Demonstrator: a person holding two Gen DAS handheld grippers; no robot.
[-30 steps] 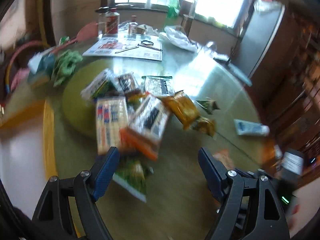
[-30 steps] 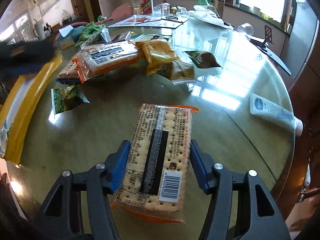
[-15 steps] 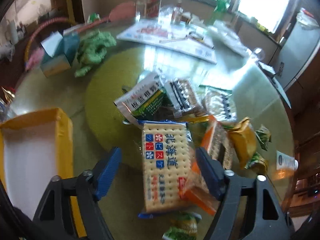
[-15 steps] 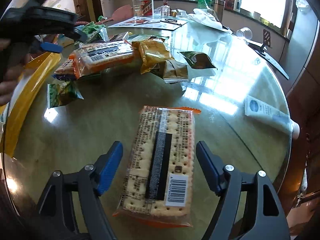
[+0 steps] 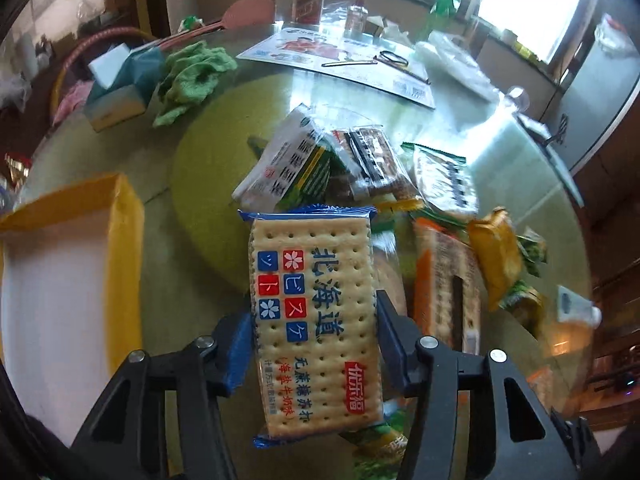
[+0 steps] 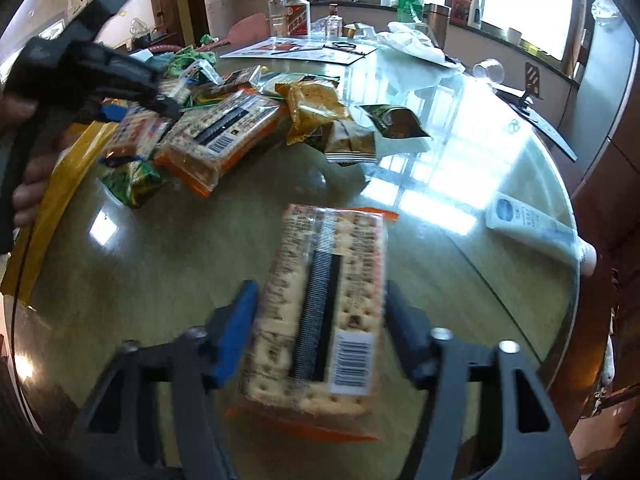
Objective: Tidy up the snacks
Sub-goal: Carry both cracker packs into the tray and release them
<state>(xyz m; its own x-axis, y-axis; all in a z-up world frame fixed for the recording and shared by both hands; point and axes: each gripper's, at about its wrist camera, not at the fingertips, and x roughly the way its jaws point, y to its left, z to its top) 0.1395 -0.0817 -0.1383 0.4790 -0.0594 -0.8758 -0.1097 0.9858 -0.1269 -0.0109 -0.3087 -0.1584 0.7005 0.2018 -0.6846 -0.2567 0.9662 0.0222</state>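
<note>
My left gripper [image 5: 314, 328] is shut on a blue-edged cracker pack [image 5: 316, 312] with red and blue squares, at the near edge of the snack pile [image 5: 360, 176]. An orange cracker pack [image 5: 444, 280] lies just right of it. A yellow box [image 5: 124, 248] with a white inside stands to the left. In the right wrist view, my right gripper [image 6: 320, 320] is shut on an orange-edged cracker pack [image 6: 324, 304] with a barcode, over the glass table [image 6: 168, 248]. The left gripper [image 6: 132, 92] shows at the upper left, at the pile.
A white tube [image 6: 536, 232] lies near the table's right edge. A green cloth [image 5: 188, 76], a tissue box [image 5: 120, 88], a printed sheet [image 5: 340, 60] and bottles [image 5: 308, 0] stand at the far side. Small yellow and green snack bags [image 6: 316, 108] lie right of the pile.
My left gripper swung left to the pile and closed on the blue cracker pack. My right gripper opened briefly around the orange-edged pack, then closed on it again.
</note>
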